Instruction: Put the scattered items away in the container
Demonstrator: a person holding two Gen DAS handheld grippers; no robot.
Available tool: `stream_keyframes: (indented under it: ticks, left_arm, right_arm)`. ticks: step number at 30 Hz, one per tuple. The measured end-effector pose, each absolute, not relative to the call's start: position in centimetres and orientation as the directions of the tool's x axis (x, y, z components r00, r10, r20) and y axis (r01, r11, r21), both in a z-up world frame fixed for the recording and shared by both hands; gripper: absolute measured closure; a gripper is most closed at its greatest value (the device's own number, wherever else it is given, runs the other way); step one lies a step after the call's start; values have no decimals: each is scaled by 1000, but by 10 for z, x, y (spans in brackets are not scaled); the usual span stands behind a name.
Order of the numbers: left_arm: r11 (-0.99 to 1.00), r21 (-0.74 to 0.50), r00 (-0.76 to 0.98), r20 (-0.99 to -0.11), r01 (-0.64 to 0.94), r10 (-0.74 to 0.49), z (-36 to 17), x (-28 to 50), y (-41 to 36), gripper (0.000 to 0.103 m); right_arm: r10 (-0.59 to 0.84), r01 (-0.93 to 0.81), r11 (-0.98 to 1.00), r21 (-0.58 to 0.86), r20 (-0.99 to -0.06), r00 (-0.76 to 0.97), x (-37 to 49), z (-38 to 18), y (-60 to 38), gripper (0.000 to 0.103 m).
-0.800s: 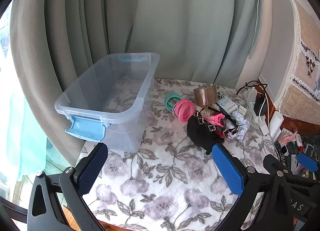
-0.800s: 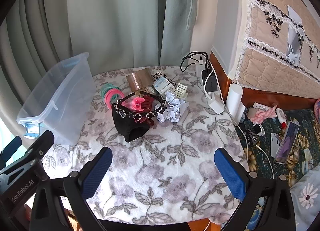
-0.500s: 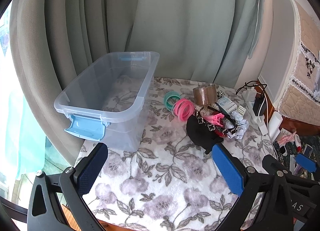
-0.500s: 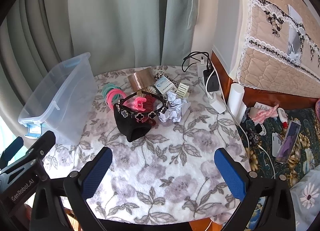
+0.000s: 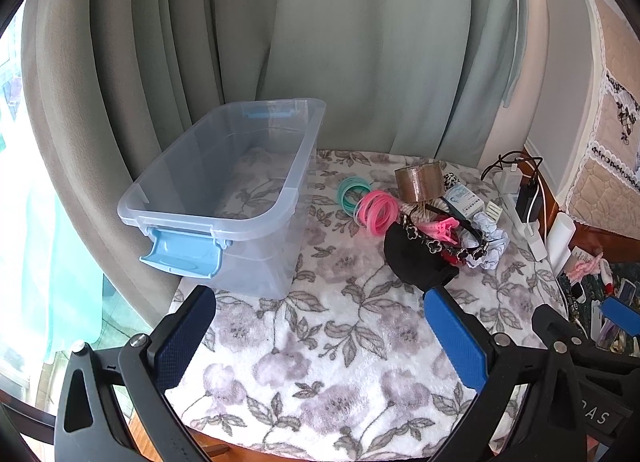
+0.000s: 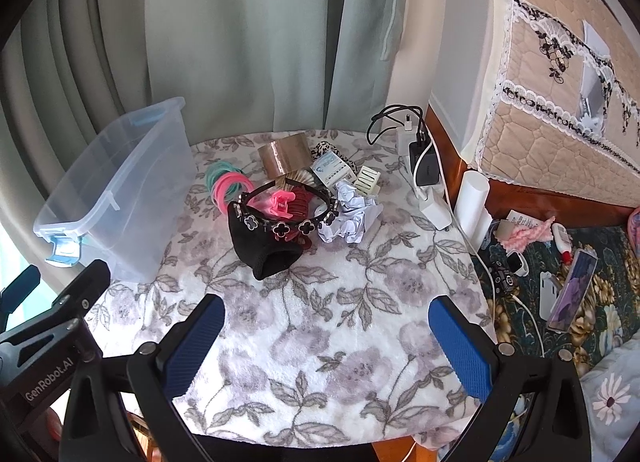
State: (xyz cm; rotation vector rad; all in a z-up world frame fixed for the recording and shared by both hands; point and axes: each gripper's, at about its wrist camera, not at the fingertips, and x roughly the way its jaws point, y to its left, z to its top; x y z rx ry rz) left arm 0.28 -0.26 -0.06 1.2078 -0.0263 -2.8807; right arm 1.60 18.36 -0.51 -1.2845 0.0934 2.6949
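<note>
Writing: "GenRobot.AI" reads on the left gripper's [image 6: 36,326] body in the right view; letters "AS" show on the right gripper's body in the left view, the rest cut off.
Box: clear plastic box [image 5: 224,198] with pale blue latches, standing on the left of the flowered cloth [image 5: 320,342], nothing in it.
Pile: pink rings [image 5: 376,212], green rings [image 5: 352,190], tape roll [image 5: 420,181], black pouch [image 6: 264,240], clover headband [image 6: 282,227], pink clip [image 6: 280,202], crumpled paper [image 6: 352,214], heaped right of the box.
Small carton: print on carton [image 6: 332,170] too small to read.
Left gripper [image 5: 320,336]: jaws wide apart, nothing between.
Right gripper [image 6: 326,338]: jaws wide apart, nothing between.
</note>
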Motion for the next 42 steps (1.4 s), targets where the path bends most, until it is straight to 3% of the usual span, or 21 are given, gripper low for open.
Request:
stream_keyframes:
  ticks: [42]
  left_arm:
    - [-1000,22,-682,-732,6,-20,-11,-9,0,0]
  right_arm:
    - [114,-165,-986,-15,-787,-606,7,-15,188,0]
